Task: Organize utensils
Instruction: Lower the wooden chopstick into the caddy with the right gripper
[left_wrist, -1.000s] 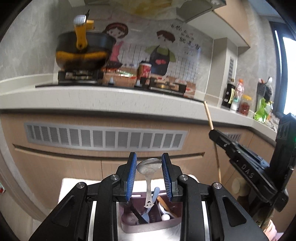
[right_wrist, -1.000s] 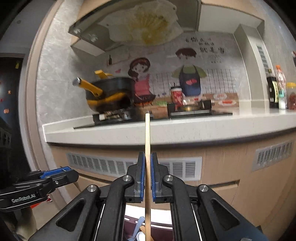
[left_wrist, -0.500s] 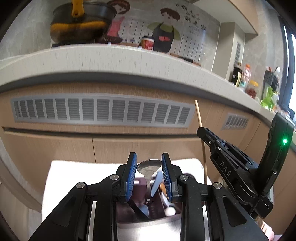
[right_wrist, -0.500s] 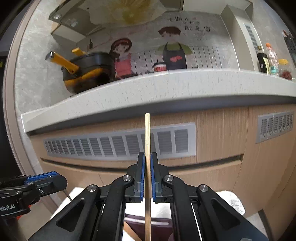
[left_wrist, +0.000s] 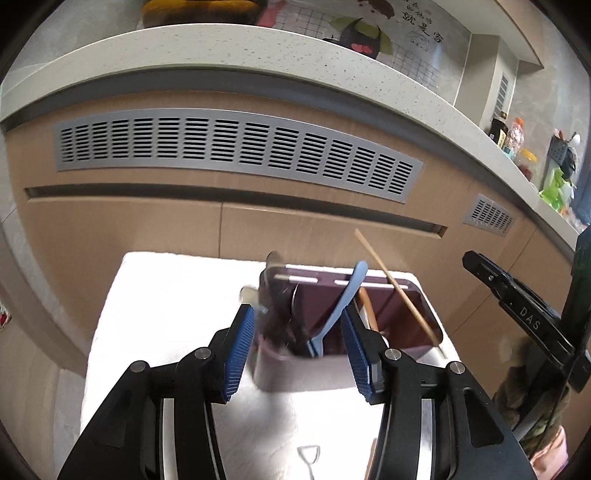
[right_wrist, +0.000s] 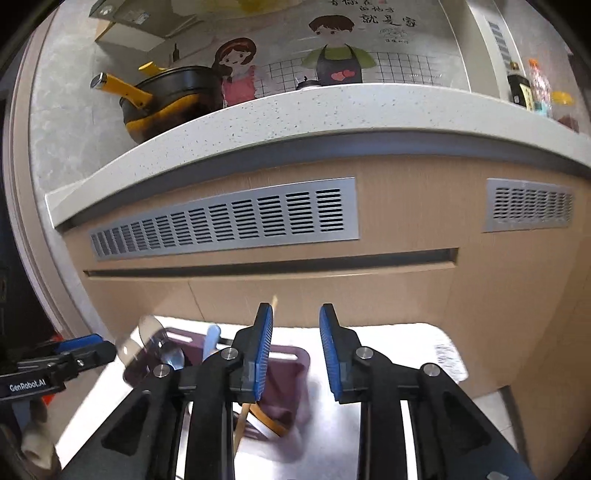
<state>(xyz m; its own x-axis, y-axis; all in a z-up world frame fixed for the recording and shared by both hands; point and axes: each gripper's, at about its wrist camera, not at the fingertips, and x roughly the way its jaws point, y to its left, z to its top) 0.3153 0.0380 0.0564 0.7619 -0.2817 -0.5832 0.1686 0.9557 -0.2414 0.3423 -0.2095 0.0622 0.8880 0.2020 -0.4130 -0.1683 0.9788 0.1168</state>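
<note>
The white cloth-covered surface (left_wrist: 173, 295) sits below the cabinet front, and on it stands the purple utensil holder (left_wrist: 413, 314), just ahead of both tools. In the left wrist view it lies at 12 o'clock from the left gripper (left_wrist: 297, 347); in the right wrist view it is at 9 o'clock from the right gripper (right_wrist: 295, 350).

Both grippers have just been opening. The left one's jaws stand apart with nothing pressed between them: the metal spoon (left_wrist: 275, 291), blurred, is in the holder's left part beside a pale blue spoon (left_wrist: 343, 299). The right gripper's pads are likewise spread and bare, and the wooden chopstick (left_wrist: 397, 291) leans diagonally inside the holder, its top pointing to 11 o'clock.

Risks, largest first:

1. The holder looks light and tall. If either gripper brushes its rim while withdrawing, it could tip and spill everything.
2. The metal spoon's blur suggests it is not yet settled; it may swing over the rim or knock the blue spoon aside.
3. The chopstick leans far over, so a nudge could lever it out.
4. A loose metal piece (left_wrist: 308, 456) lies at 6 o'clock beneath the left gripper and could be swept off.
</note>
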